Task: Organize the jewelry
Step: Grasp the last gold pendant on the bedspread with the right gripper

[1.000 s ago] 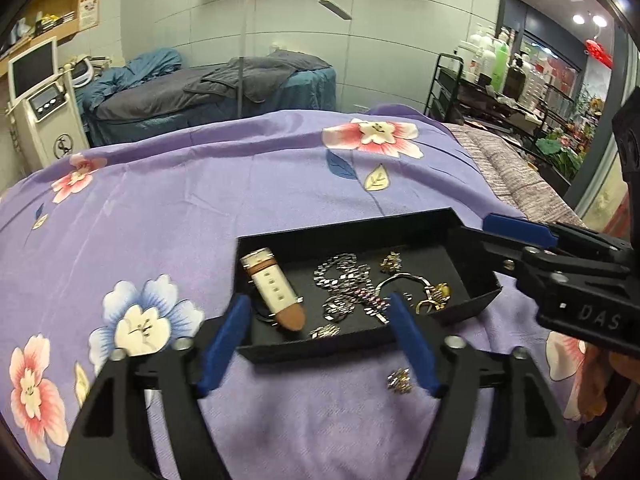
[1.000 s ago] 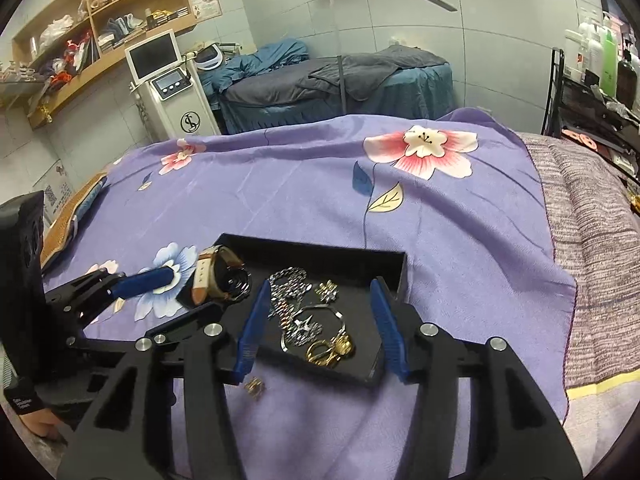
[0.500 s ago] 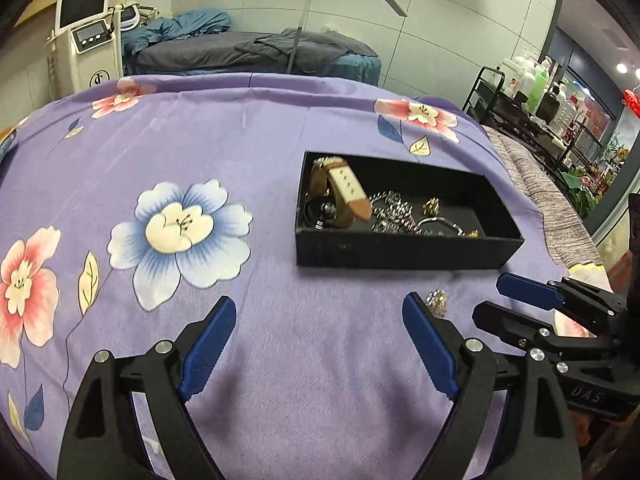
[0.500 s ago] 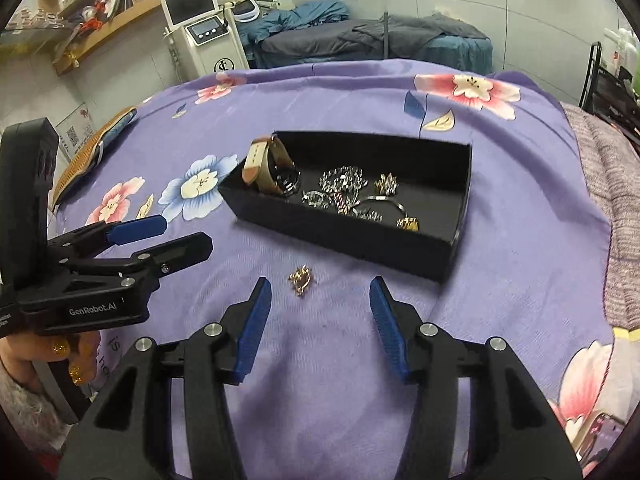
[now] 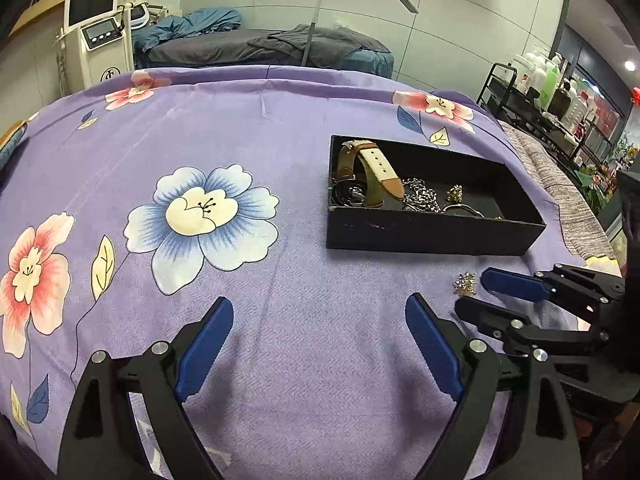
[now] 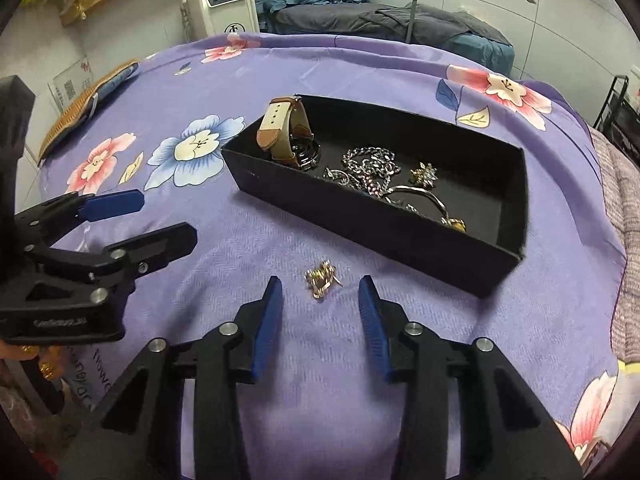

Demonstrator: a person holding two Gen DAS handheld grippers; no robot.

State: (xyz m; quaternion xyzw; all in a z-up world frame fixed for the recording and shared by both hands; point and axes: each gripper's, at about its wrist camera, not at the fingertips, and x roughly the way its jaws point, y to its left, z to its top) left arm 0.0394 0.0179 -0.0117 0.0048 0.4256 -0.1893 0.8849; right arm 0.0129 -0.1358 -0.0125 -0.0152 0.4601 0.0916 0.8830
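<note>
- Right gripper (image 6: 320,300) hung low over the purple floral bedspread (image 6: 360,80), jaws just narrowed but not clamped, gold brooch (image 6: 322,278) loose between the tips.
- Left gripper (image 5: 316,344) spread wide, nothing inside.
- Black tray (image 6: 360,216) just beyond the brooch (watch (image 6: 286,132), chains (image 6: 370,166) already in it).

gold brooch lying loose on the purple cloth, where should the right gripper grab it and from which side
Grip the gold brooch across its clustered middle, coming down from above with one finger on each side. It lies flat and alone on the bedspread, just short of the black tray, so nothing blocks a pinch from above. The right gripper already straddles it, its jaws having just been closing but not yet touching it.
</note>
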